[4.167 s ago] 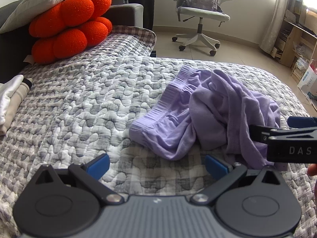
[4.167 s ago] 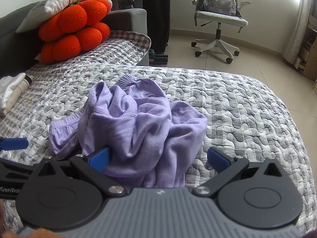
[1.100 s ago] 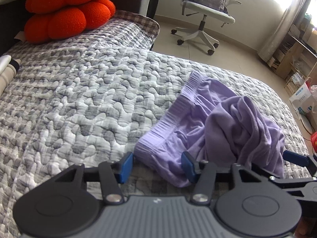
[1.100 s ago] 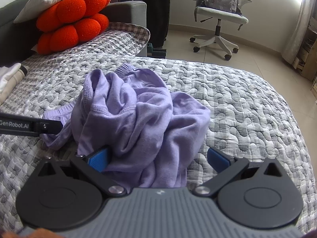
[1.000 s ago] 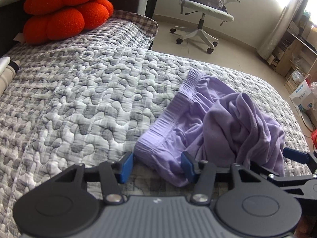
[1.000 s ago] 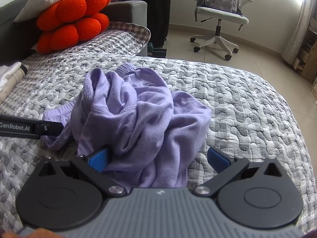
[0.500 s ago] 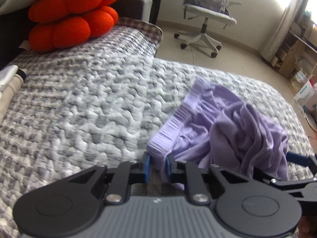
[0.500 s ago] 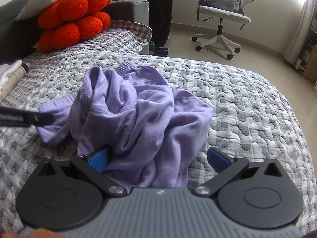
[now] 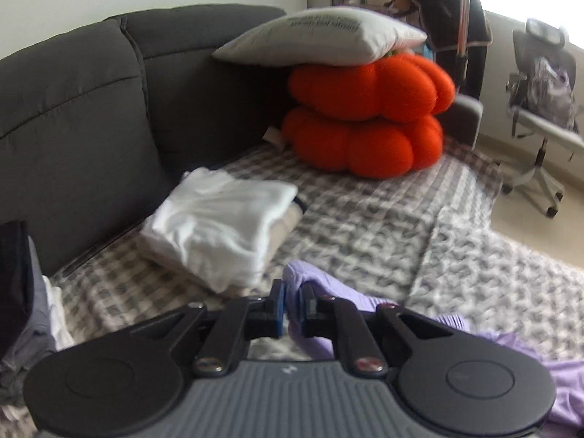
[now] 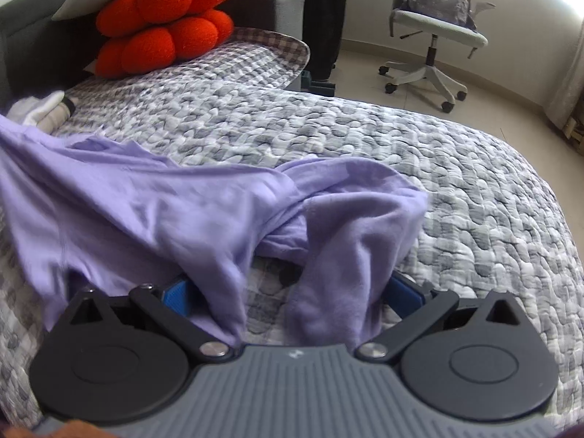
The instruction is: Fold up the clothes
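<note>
A: How will the lilac garment (image 10: 204, 211) handle?

B: Light, soft and limp, I'd judge; it sags and stretches across the quilted bed (image 10: 365, 131). Best taken by a hem or waistband edge.

A: The claws?

B: The left claw (image 9: 290, 308) is closing, nearly shut, with a fold of the garment's edge pinched between its pads. The right claw (image 10: 288, 292) stands wide, cloth draped loosely between its fingers, not pressed.

A: Count?

B: One lilac garment, two claws, one folded white stack (image 9: 219, 226) by the sofa, one orange cushion (image 9: 368, 116), one pillow (image 9: 321, 40).
</note>
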`<state>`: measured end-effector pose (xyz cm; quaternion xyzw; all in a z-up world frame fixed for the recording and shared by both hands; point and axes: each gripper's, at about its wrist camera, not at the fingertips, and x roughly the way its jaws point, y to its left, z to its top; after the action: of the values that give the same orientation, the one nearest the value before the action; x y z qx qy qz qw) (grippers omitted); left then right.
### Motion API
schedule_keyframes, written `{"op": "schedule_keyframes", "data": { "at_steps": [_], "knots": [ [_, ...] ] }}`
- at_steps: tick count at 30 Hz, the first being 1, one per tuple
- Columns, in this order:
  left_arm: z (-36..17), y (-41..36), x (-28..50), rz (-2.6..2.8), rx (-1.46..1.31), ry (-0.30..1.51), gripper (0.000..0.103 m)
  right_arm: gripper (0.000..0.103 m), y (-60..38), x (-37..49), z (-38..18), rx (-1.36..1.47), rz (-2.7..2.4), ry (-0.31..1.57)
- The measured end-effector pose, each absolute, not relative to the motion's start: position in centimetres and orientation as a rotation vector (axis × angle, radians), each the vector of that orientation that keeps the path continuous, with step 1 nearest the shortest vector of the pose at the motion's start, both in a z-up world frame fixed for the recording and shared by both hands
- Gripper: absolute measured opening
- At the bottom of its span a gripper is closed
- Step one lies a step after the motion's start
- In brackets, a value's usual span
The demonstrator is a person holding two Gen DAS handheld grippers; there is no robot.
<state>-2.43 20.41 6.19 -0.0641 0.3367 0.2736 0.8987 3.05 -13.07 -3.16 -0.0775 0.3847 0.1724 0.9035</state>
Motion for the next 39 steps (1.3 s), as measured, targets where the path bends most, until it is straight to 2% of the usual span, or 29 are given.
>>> {"op": "schedule_keyframes", "data": {
  "at_steps": [3,10,26,39],
  "knots": [
    [5.3,20.1,-2.1,0.511,-0.113,0.764,0.015,0.103,-12.7,2.7,-3.2,-0.193,0.367,0.775],
    [5.8,20.4,-2.4,0.492,-0.140,0.732,0.028,0.103,-13.1,3.0,-2.8,-0.188,0.378,0.758],
    [6.3,21.7,-3.1,0.437,-0.215,0.696,0.028,0.103,-13.5,2.7,-0.4,-0.174,0.419,0.598],
    [5.0,24.7,-4.8,0.434,-0.288,0.711,0.028,0.103,-6.8,3.6,2.5,-0.239,0.493,0.551]
  ]
}}
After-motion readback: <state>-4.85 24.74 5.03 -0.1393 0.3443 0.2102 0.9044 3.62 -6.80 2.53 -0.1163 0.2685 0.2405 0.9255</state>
